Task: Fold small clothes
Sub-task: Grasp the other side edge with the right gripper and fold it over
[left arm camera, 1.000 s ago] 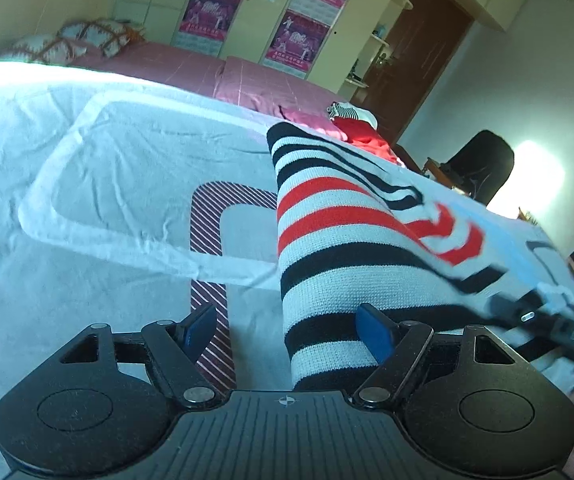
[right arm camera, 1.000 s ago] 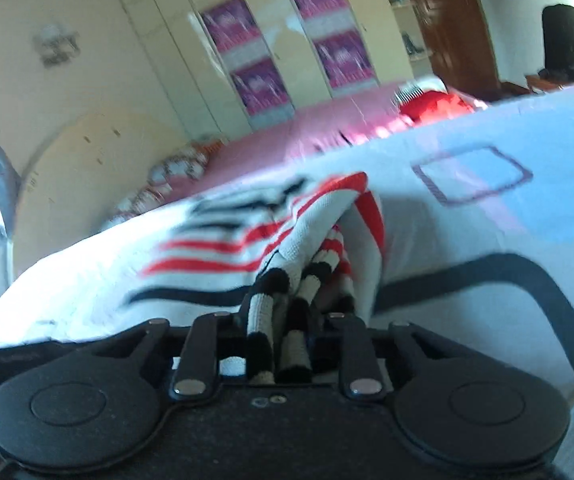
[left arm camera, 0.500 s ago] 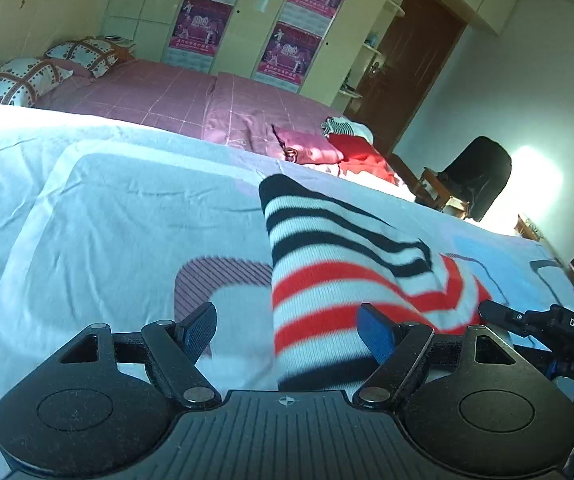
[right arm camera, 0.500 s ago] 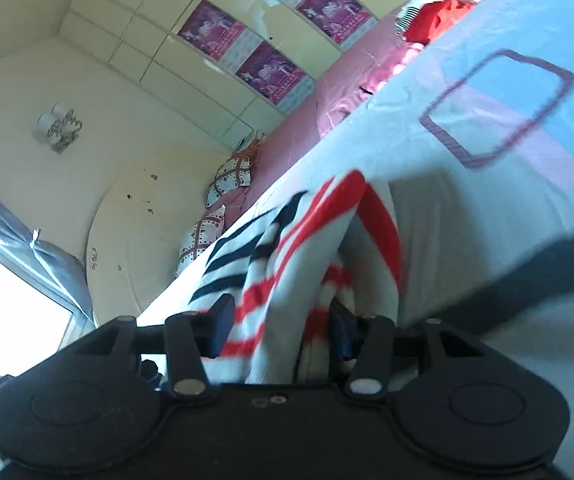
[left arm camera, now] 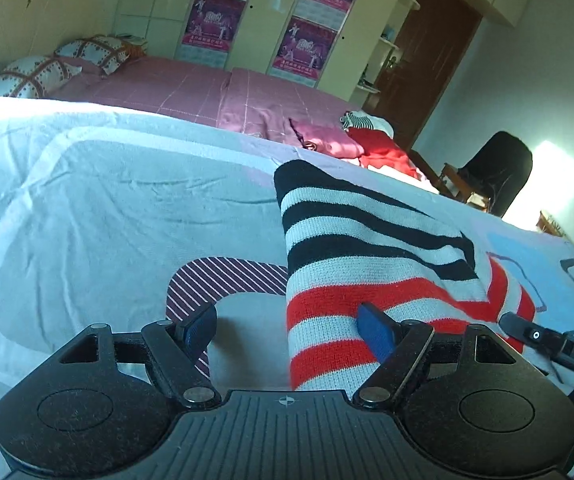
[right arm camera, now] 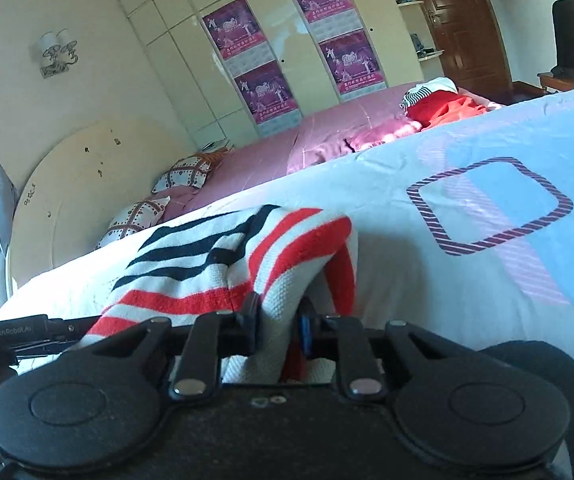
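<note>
Right fingers: the right gripper (right arm camera: 277, 326) has just been closing, and its fingers now pinch a bunched fold of the striped knit garment (right arm camera: 223, 268), which rises out from between them.
Left fingers: the left gripper (left arm camera: 287, 330) stands wide; the garment's left edge runs up between the fingers (left arm camera: 375, 332) and seems to brush the right-hand one, but nothing is clamped.
Garment: folded once, lying on the pale printed bedspread (left arm camera: 107, 200) of the near bed, its far corner flat and its near end lifted into the right grip.
Risk, thin bite: the right fingers look to hold only a ridge of thick knit; a pull could strip it free, and the fold would drop crooked.
Risk, one-sided carry: with the left side loose, dragging from the right alone would likely skew the stripes and rumple the bedspread.
Risk, crowding: the two grippers sit near each other, so a hurried left grab might knock the right one.
Beyond: a second bed with a pink cover (left arm camera: 191, 84) carries a red pile of clothes (left arm camera: 383, 148), well apart.
</note>
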A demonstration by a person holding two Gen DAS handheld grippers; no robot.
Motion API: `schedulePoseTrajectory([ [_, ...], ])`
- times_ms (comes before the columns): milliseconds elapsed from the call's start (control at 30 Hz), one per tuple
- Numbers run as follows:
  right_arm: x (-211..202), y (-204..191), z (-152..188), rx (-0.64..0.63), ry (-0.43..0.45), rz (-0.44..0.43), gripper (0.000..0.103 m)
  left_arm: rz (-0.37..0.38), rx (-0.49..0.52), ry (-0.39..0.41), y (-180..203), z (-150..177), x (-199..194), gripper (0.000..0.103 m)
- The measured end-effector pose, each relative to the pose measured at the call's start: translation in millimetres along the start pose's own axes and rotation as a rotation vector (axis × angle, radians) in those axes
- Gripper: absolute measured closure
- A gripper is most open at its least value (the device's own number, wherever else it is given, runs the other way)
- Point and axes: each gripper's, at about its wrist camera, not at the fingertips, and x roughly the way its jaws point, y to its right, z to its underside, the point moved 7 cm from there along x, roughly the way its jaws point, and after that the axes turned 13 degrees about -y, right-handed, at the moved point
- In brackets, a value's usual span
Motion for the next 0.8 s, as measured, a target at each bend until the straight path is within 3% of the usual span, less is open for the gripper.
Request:
schedulePoseTrajectory([
  [300,-12.7,4.5,-5.1,0.037,-0.024,0.014,0.068,0.015,0.008,0.017,2.0,5.0,-19.4,0.026],
  [433,-34.0,-0.5,14.3,0.093,-0.058,-0.062,0.059,0.081,0.006,0.017,6.8,31.2,-38.1,0.026],
  [500,-29.5,-2.4,21.1,0.092,-0.084,-0.058,0.075,0.068,0.014,-0.009,6.0,41.7,-29.2,0.025],
  [567,-26.9,-4.1,22.0,0.081,-0.091,-0.023,0.078,0.099,-0.03,-0.026,2.2,41.6,-26.3,0.026],
  [600,-31.4,-6.2,19.3,0.089,-0.084,-0.033,0.08,0.098,-0.028,-0.026,3.1,40.2,-29.6,0.033],
  [667,-42.0,-10.9,15.6,0.083,-0.073,-0.042,0.08,0.12,0.014,-0.018,8.2,41.1,-39.2,0.042],
  [767,-49.1,-6.6,24.6,0.097,-0.111,0.022,0.066,0.109,0.02,-0.016,3.7,51.2,-47.5,0.042],
  [800,-55.5,-5.8,30.0,0.108,-0.107,0.019,0.067,0.113,0.008,-0.016,1.3,54.0,-51.1,0.042],
])
